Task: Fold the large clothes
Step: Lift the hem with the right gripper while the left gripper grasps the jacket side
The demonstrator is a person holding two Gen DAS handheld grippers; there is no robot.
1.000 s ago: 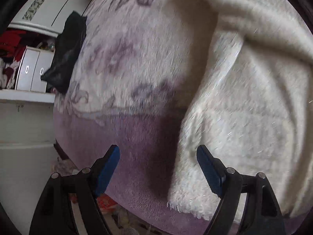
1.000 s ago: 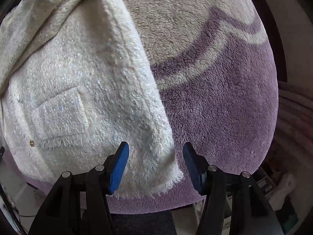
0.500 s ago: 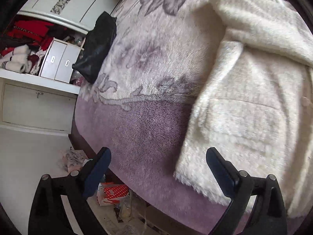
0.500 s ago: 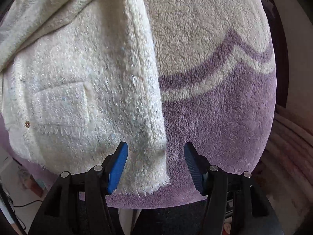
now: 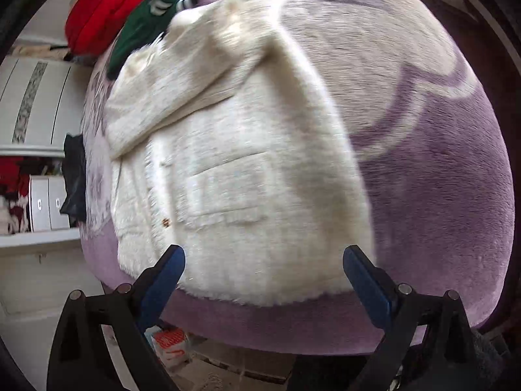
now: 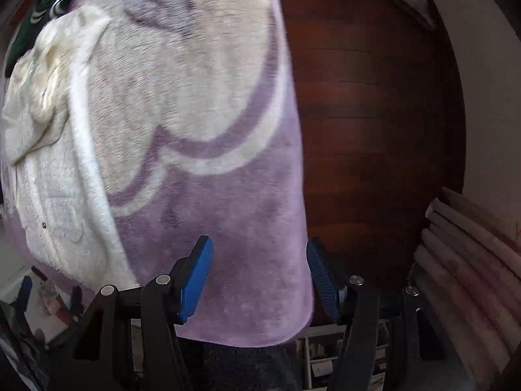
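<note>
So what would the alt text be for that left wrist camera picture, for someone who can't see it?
A fluffy cream jacket lies partly folded on a purple blanket, seen between the open blue-tipped fingers of the left gripper. Red and green clothes sit behind it.

A soft purple and cream blanket (image 5: 439, 179) covers the bed. A red cloth (image 5: 104, 6), a green cloth (image 5: 140, 29) and a black cloth (image 5: 75, 179) lie on it. A white cupboard (image 5: 35, 104) stands beside.

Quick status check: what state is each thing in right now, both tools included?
Left tool: open, holding nothing.
Right tool: open, holding nothing.
Cream jacket: lying on the purple blanket, sleeve folded across the front.
Green garment: crumpled beyond the jacket's collar.
Red garment: bunched beside it.
</note>
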